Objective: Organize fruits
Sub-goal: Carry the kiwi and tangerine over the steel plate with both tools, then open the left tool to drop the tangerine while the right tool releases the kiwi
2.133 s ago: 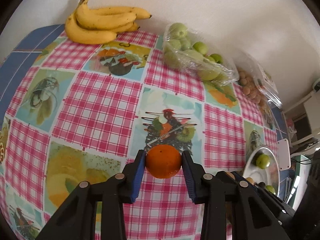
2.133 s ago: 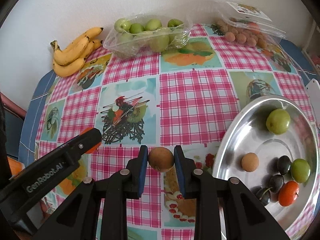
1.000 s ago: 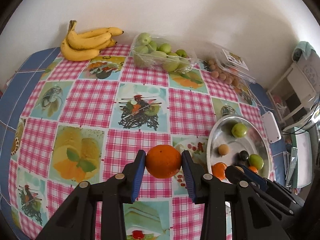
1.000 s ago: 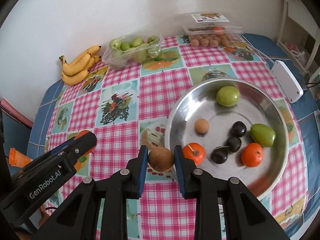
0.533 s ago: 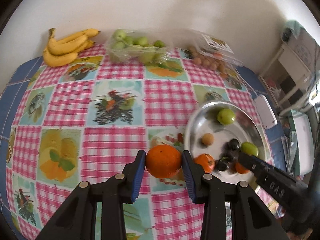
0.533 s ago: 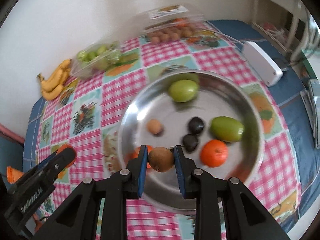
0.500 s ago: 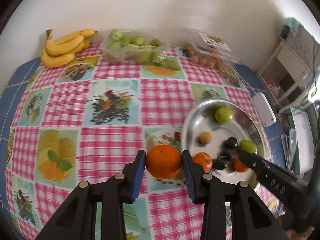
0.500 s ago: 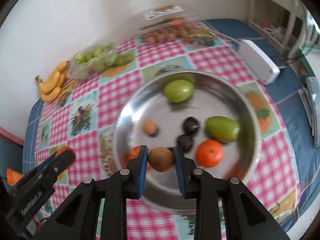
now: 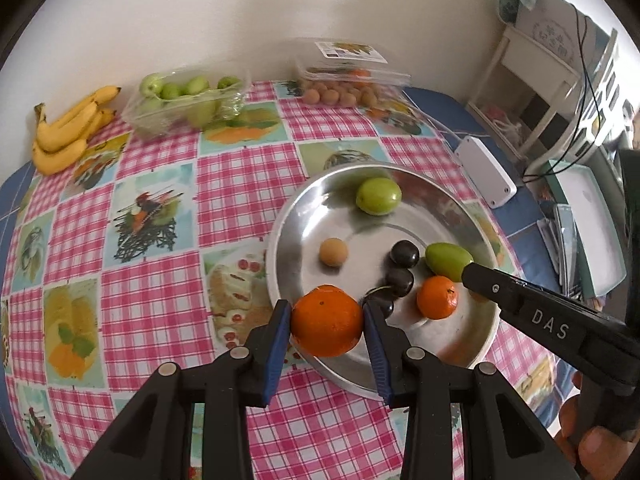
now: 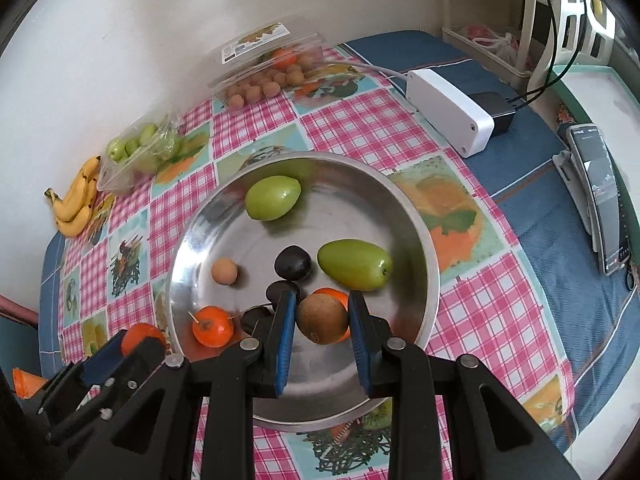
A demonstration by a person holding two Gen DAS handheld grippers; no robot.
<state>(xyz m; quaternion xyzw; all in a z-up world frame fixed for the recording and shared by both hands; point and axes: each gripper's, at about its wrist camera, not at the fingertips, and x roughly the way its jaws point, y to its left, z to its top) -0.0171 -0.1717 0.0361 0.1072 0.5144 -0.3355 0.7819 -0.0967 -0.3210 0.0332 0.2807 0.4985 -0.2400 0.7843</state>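
Left gripper [image 9: 326, 322] pinches the orange [image 9: 327, 320]; right gripper [image 10: 322, 320] is clamped on a brown fruit [image 10: 322, 319]. I'd lower both before letting go, aiming for bare metal at the steel bowl's [image 10: 416, 216] 6 o'clock.

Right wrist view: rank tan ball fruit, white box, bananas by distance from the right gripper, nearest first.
From the right gripper, shut on a brown fruit:
1. Tan ball fruit, in the bowl, up-left of the fingers.
2. White box, on the blue cloth past the bowl, up-right.
3. Bananas, far left by the wall.
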